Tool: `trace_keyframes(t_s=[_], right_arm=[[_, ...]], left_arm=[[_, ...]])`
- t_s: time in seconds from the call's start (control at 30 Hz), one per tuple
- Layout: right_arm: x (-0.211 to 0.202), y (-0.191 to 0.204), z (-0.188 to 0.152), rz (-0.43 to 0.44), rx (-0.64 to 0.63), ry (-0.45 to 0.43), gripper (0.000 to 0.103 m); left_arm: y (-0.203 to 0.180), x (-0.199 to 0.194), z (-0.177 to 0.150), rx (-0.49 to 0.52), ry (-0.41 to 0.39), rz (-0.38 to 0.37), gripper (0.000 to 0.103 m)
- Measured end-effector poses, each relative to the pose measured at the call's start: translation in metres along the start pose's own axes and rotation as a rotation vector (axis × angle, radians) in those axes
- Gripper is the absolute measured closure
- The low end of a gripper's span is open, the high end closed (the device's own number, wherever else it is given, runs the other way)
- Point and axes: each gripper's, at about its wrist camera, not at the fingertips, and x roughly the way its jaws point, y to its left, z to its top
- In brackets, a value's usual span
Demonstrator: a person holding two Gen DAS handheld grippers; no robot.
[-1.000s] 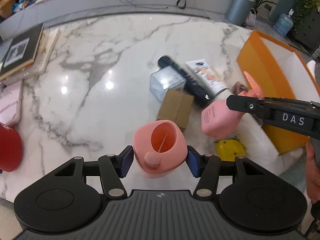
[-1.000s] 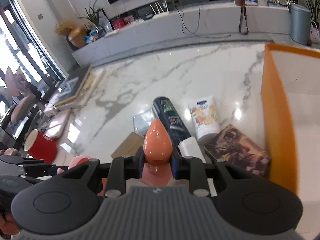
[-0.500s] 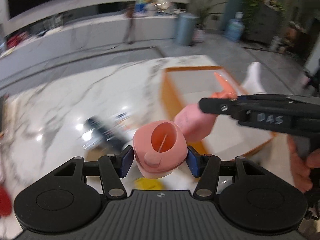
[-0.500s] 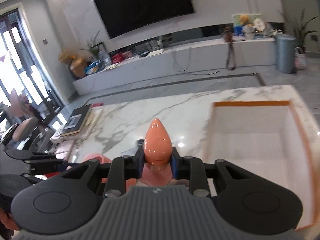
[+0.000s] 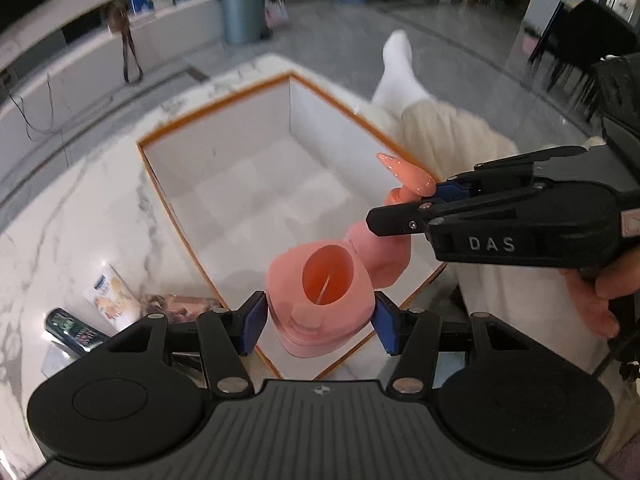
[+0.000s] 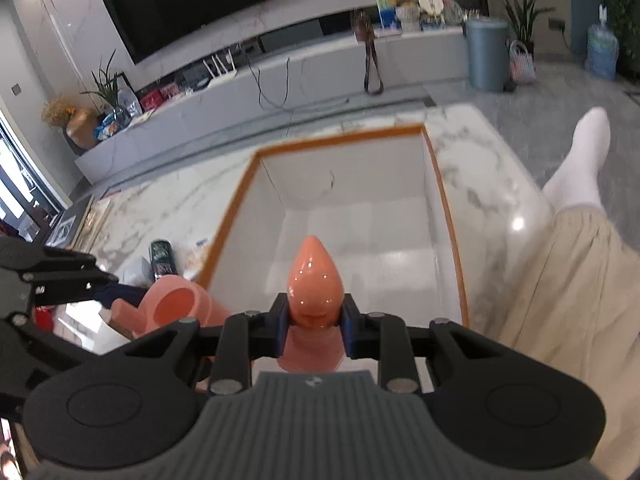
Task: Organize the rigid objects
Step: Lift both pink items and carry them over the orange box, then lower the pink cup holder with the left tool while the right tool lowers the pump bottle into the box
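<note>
1. While both grippers hang over the orange-rimmed box (image 5: 224,128), each carries one pink item above its white, bare floor.
2. Item: pink cup (image 5: 322,298), squarish and open-mouthed, with a thin stick inside. Held across its flanks by the left gripper (image 5: 320,322), jaws at middling width with the pads pressed to it. Position: over the box's near corner.
3. Item: pink pump bottle (image 5: 384,258). Held by the right gripper (image 6: 314,330), jaws narrow and clamped on the neck below the glossy pointed pump head (image 6: 315,280); the body hangs beneath, over the box's near edge.
4. Handling, judged: both look like stiff, light moulded plastic. The cup seems safe gripped by its flat sides. The glossy bottle may swing or slip from its neck hold, so a grip on the body would be steadier.
5. Change since a second ago: both items were then above the marble table (image 5: 80,216) and its clutter, with the box off to the right; they now sit above the box. Grips unchanged.
6. Remaining on the table: lotion tube (image 5: 114,300), dark bottle (image 5: 74,334).
</note>
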Motion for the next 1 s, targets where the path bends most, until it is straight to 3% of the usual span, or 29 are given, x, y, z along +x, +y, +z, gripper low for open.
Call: trace_keyframes(t_s=[0.1,0.2,0.43,0.6,1.0], right_arm=[[0.017,-0.006,-0.004,0.019,0.007,0.033,0.078],[0.028,-0.007,-0.006,0.044,0.009,0.062,0.078],[0.051,-0.006,-0.011,0.106,0.023,0.126,0.078],[0.06,-0.005,-0.013,0.115,0.028,0.171,0.078],[0.075,-0.007,-0.015,0.089,0.036,0.227,0.077]], left_arm=[[-0.002,0.013,0.002,-0.007,0.064,0.002,0.039],[-0.001,0.023,0.002,-0.03,0.145,0.056,0.039],[-0.004,0.041,0.011,0.011,0.242,0.066,0.039],[-0.006,0.043,0.007,0.007,0.256,0.067,0.039],[-0.003,0.042,0.0,0.004,0.206,0.039,0.033]])
